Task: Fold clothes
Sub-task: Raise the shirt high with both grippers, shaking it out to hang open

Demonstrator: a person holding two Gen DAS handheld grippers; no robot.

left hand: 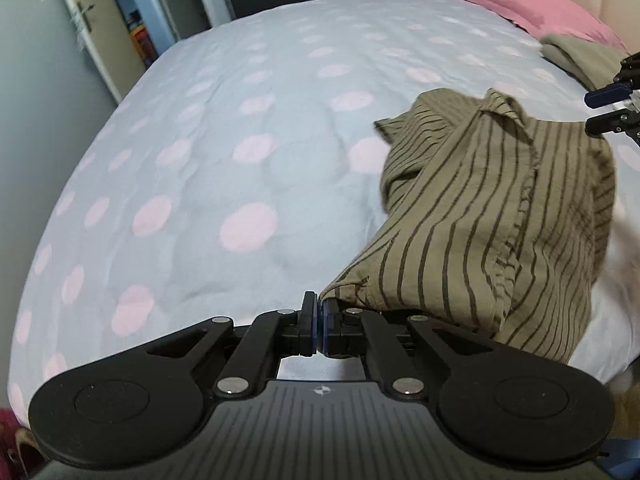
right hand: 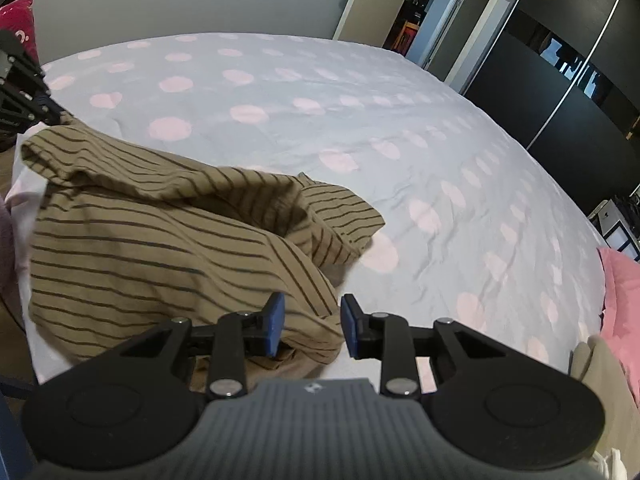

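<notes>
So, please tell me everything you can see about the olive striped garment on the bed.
The olive-brown garment with thin dark stripes looks like light woven cotton, with a seam and a hemmed edge. It lies crumpled and unfolded near the edge of the grey bedcover with pink dots. The left hand-held gripper is shut on one corner and lifts it. The right hand-held gripper stands open over another fold, pads not pressing it.

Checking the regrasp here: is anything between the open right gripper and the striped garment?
Nothing visible. The right gripper hangs open directly over the striped garment, its pads clear of the cloth. The left gripper is shut on another edge of it.
</notes>
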